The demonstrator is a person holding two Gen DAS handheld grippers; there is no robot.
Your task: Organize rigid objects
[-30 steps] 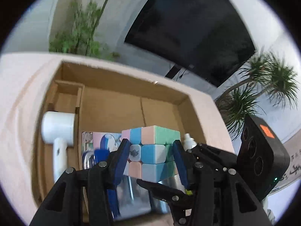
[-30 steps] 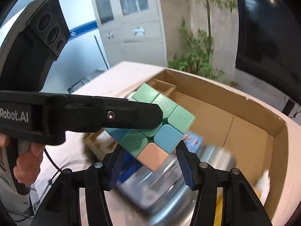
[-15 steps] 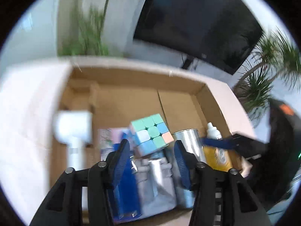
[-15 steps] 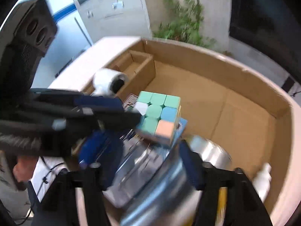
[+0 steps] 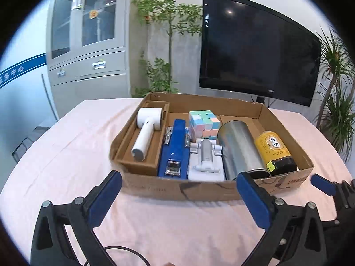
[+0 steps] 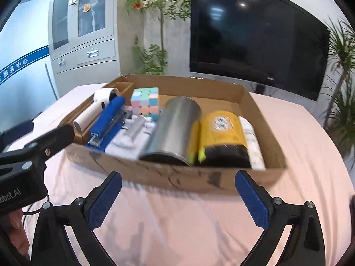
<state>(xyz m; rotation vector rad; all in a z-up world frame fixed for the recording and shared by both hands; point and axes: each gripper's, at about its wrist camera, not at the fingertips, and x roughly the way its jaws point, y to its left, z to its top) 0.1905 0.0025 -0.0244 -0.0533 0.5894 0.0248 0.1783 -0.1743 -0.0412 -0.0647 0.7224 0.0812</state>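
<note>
Two grippers, left point(image 5: 178, 184) and right point(image 6: 177, 184), both spread wide and holding nothing, over pink cloth point(image 5: 177, 228) before a cardboard box point(image 5: 177, 190) containing puzzle cube point(image 5: 204, 123) at rear, blue stapler point(image 5: 174, 148), metal can point(image 5: 238, 147), yellow jar point(image 5: 274, 149).

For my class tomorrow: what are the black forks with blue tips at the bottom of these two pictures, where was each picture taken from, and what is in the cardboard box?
No robot here: a person holds a two-finger gripper in each hand. Each picture comes from a wide-angle camera on one gripper, looking forward along its fingers. One view shows the left gripper, the other the right gripper; both are open and hold nothing.

On a table with a pink cloth sits a cardboard box. Inside lie a white handheld device, a blue stapler, a pastel puzzle cube, a white tray with a grey part, a metal tin, a yellow jar and, in the right view, a white bottle.
</note>
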